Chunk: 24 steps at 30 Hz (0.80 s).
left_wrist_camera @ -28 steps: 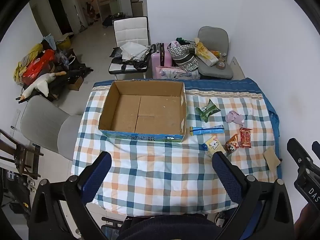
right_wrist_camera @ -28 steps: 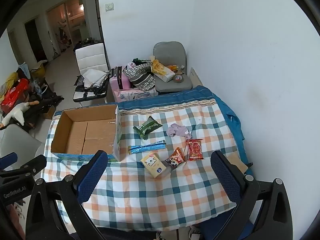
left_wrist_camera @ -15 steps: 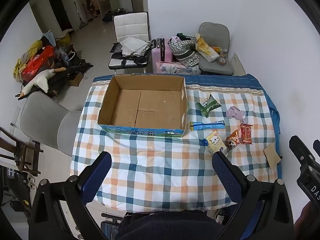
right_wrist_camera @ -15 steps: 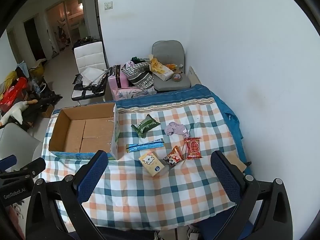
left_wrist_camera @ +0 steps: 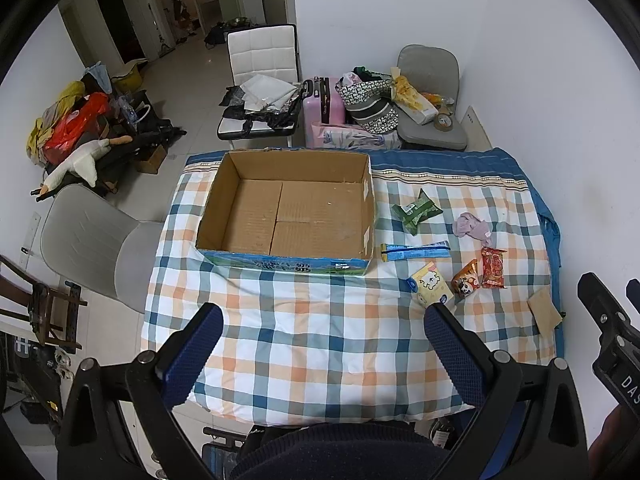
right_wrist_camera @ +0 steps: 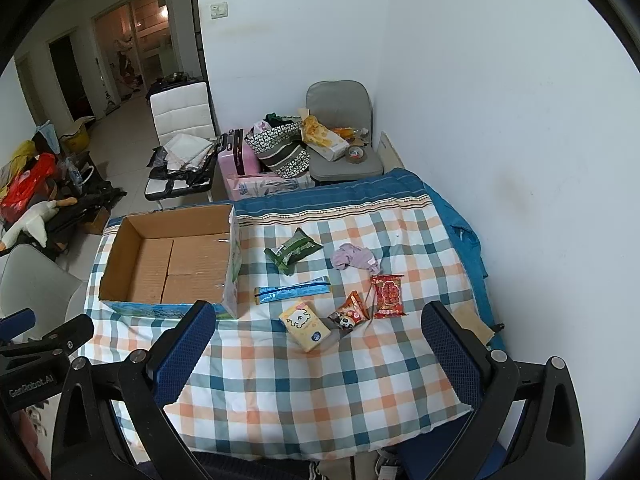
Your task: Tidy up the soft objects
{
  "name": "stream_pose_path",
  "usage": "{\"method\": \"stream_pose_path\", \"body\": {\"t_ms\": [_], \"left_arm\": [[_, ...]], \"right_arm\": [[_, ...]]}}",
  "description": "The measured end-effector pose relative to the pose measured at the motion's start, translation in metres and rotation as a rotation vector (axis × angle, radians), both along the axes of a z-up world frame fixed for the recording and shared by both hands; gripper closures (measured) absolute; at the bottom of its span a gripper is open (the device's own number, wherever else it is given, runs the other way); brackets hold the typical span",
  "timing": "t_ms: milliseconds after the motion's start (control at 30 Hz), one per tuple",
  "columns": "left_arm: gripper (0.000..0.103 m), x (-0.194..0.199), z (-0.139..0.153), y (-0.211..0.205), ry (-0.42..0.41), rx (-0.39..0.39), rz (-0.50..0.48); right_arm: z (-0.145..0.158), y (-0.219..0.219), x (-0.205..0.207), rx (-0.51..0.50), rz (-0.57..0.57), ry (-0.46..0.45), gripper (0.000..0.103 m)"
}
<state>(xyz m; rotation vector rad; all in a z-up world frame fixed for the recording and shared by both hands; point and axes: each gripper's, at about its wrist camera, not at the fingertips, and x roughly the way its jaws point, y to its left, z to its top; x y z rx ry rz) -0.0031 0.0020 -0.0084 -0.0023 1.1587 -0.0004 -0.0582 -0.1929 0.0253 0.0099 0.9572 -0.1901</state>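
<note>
An open empty cardboard box [left_wrist_camera: 288,216] [right_wrist_camera: 172,264] stands on the checked cloth at the table's left. To its right lie a green packet [left_wrist_camera: 416,210] [right_wrist_camera: 292,250], a lilac cloth [left_wrist_camera: 472,226] [right_wrist_camera: 356,258], a blue strip pack [left_wrist_camera: 416,251] [right_wrist_camera: 294,292], a yellow tissue pack [left_wrist_camera: 432,286] [right_wrist_camera: 306,322], an orange snack [left_wrist_camera: 466,282] [right_wrist_camera: 348,314] and a red snack [left_wrist_camera: 493,267] [right_wrist_camera: 387,295]. My left gripper [left_wrist_camera: 324,324] and right gripper [right_wrist_camera: 316,320] are both open, empty, high above the table's near edge.
The table [left_wrist_camera: 320,344] stands against a white wall on the right. A brown card [left_wrist_camera: 544,312] lies at its right edge. A grey chair [left_wrist_camera: 88,248] stands left of the table. Chairs, a pink suitcase [left_wrist_camera: 322,104] and bags stand behind it.
Both grippers have pulled back and up a little, so the table looks slightly smaller and farther. Nothing on the table has moved.
</note>
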Motion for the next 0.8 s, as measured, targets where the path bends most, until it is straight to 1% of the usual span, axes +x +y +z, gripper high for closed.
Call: {"method": "stream_pose_path", "body": {"t_ms": [800], "left_arm": [[0.0, -0.0002, 0.0003, -0.0001, -0.005, 0.001, 0.003]], "right_arm": [[0.0015, 0.0019, 0.0001, 0.01, 0.016, 0.008, 0.0]]}}
